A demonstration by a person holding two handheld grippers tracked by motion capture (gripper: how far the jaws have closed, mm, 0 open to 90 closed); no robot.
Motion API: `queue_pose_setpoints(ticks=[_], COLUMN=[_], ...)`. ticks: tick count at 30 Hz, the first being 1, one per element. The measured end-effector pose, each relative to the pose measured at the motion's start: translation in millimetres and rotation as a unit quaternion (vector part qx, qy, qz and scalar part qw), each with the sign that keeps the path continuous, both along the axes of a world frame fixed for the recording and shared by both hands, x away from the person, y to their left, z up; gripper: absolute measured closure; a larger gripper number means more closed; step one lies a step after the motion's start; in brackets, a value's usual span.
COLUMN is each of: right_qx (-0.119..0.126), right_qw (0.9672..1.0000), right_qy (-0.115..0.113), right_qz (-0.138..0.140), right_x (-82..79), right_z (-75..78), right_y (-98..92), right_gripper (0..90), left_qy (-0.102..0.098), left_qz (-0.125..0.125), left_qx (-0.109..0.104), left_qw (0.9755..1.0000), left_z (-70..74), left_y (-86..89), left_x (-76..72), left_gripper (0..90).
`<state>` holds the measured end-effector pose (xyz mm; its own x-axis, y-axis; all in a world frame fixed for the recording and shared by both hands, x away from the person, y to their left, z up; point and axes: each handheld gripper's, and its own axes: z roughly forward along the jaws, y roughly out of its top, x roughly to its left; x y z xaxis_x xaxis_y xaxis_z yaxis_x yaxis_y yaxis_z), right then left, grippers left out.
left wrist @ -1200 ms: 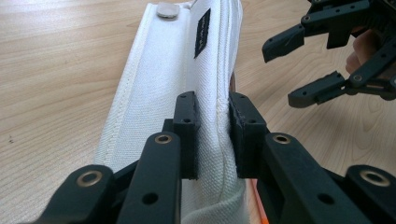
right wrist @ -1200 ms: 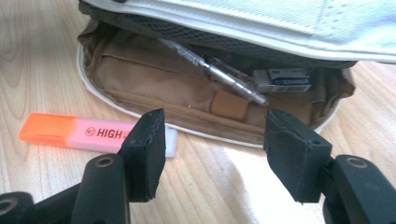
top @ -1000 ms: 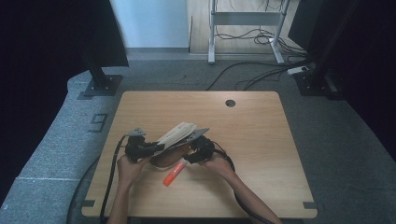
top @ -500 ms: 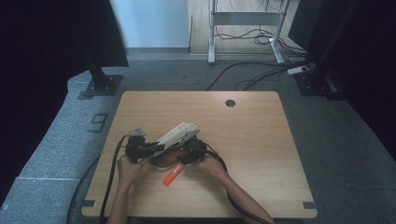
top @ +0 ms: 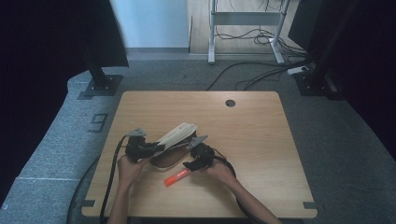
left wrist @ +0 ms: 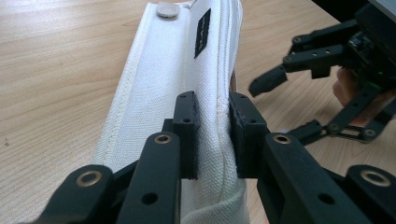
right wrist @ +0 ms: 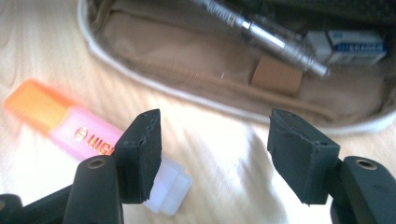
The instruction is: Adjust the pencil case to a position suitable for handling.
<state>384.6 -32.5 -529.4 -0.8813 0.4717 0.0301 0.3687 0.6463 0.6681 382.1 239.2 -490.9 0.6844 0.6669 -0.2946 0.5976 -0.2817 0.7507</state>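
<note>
Left claw (left wrist: 212, 135) clamps the white pouch flap (left wrist: 177, 70); right claw (right wrist: 215, 154) gapes empty beside the highlighter (right wrist: 88, 135)

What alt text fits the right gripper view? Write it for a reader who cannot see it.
The right gripper hangs open just over a wooden table, with an orange highlighter lying beside its left jaw. Behind lies an open pencil case holding a pen and an eraser.
</note>
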Motion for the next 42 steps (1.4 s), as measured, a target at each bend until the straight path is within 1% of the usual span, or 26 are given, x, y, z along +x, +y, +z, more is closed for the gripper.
queue_pose_setpoints(ticks=[2, 4, 6, 8, 11, 14, 15, 19, 25, 27, 31, 33, 35, 39, 42], right_qx=[-0.001, -0.001, -0.002, 0.003, 0.013, 0.016, 0.016, 0.014, 0.010, 0.006, 0.003, -0.003, -0.008, -0.012, -0.011], right_qw=[1.0000, 1.0000, 1.0000, 1.0000, 0.9999, 0.9997, 0.9996, 0.9988, 0.9970, 0.9967, 0.9960, 0.9956, 0.9950, 0.9942, 0.9945], right_qy=[0.001, 0.006, 0.002, 0.003, -0.001, 0.000, 0.003, 0.012, 0.026, 0.024, 0.016, 0.006, -0.002, -0.003, 0.000], right_qz=[0.000, 0.000, -0.002, -0.003, 0.004, 0.017, 0.023, 0.045, 0.072, 0.078, 0.087, 0.093, 0.100, 0.106, 0.104], right_x=[-5.0, -10.4, -13.2, -15.0, -19.1, -25.4, -28.7, -38.0, -43.3, -43.8, -45.7, -47.9, -49.5, -51.0, -51.2], right_z=[-1.4, -4.5, -6.1, -4.6, 3.0, 7.2, 7.3, 2.0, -6.5, -8.0, -7.8, -7.8, -7.4, -6.3, -6.1], right_y=[-5.6, -11.0, -13.3, -14.8, -15.8, -14.9, -13.8, -7.3, 3.9, 6.3, 9.6, 10.7, 10.8, 9.3, 8.2], right_gripper=[34.4, 34.6, 34.6, 34.6, 34.5, 34.2, 34.2, 34.2, 36.5, 37.7, 45.6, 48.2, 53.5, 62.8, 64.4], left_qy=[0.000, 0.000, 0.000, -0.001, 0.000, 0.000, -0.001, -0.001, -0.001, -0.001, -0.001, -0.002, -0.001, -0.001, 0.000], left_qz=[0.000, 0.000, 0.000, 0.000, 0.000, 0.000, 0.000, 0.000, -0.001, -0.001, -0.002, -0.002, -0.002, -0.002, -0.003], left_qx=[0.000, 0.000, 0.001, 0.001, 0.001, 0.001, 0.001, 0.002, 0.002, 0.002, 0.002, 0.002, 0.002, 0.002, 0.002], left_qw=[1.0000, 1.0000, 1.0000, 1.0000, 1.0000, 1.0000, 1.0000, 1.0000, 1.0000, 1.0000, 1.0000, 1.0000, 1.0000, 1.0000, 1.0000], left_z=[-0.1, 0.0, 0.0, 0.1, -0.1, -0.1, -0.1, -0.1, -0.1, -0.1, -0.2, -0.3, -0.3, -0.4, -0.5], left_y=[-0.1, -0.1, -0.2, -0.4, -0.4, -0.4, -0.4, -0.6, -0.5, -0.5, -0.6, -0.6, -0.6, -0.8, -0.7], left_x=[0.0, 0.1, 0.0, -0.2, -0.1, 0.0, -0.1, -0.2, -0.1, -0.1, -0.2, -0.1, 0.0, -0.1, 0.1], left_gripper=[74.8, 74.9, 74.9, 74.9, 74.9, 74.9, 74.9, 74.9, 74.8, 74.8, 74.7, 74.6, 74.6, 74.6, 74.6])
